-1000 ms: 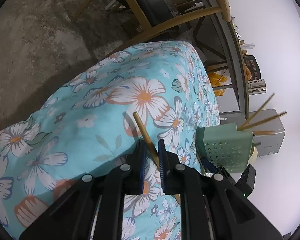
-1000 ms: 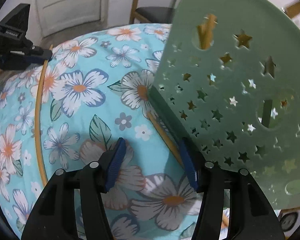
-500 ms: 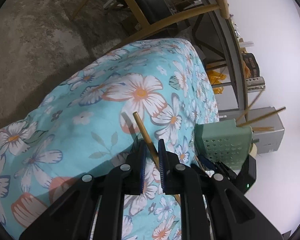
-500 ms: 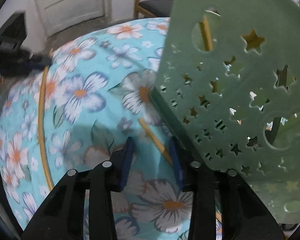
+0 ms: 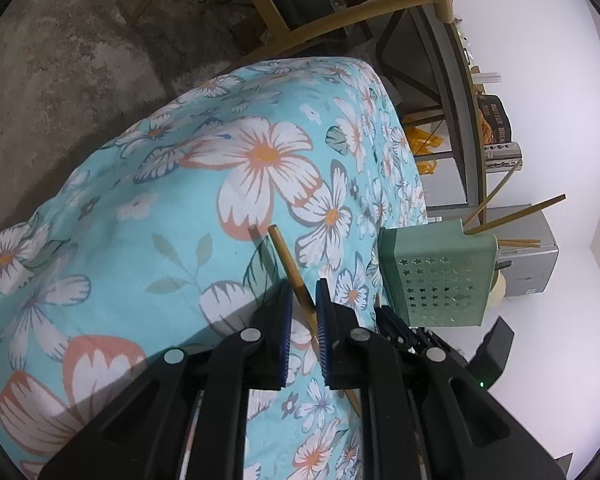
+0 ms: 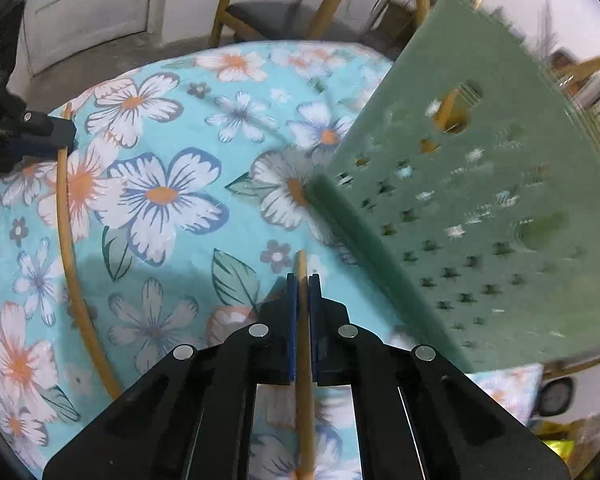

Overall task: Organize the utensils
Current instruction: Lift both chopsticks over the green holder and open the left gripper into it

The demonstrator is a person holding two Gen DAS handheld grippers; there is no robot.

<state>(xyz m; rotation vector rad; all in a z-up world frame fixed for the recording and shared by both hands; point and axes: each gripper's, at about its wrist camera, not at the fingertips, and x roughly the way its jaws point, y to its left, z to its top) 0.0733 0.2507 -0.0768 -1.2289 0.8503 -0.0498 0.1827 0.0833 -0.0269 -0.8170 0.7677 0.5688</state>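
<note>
A floral tablecloth [image 6: 160, 200] fills most of both views; the green star-punched utensil holder [image 6: 480, 200] stands tilted at the right of the right wrist frame, chopsticks poking from its top; low centre there, the right gripper [image 6: 303, 280], jaws just closed, clamps a chopstick [image 6: 305, 360]; the left gripper [image 5: 302, 300] pinches another chopstick [image 5: 288, 260] at lower centre of its frame.

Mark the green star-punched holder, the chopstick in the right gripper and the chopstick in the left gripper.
green holder [image 6: 480, 208], right wrist view, on its perforated side wall.
right gripper's chopstick [image 6: 301, 268], right wrist view, on its tip past the pads.
left gripper's chopstick [image 5: 286, 256], left wrist view, on its upper shaft.
</note>
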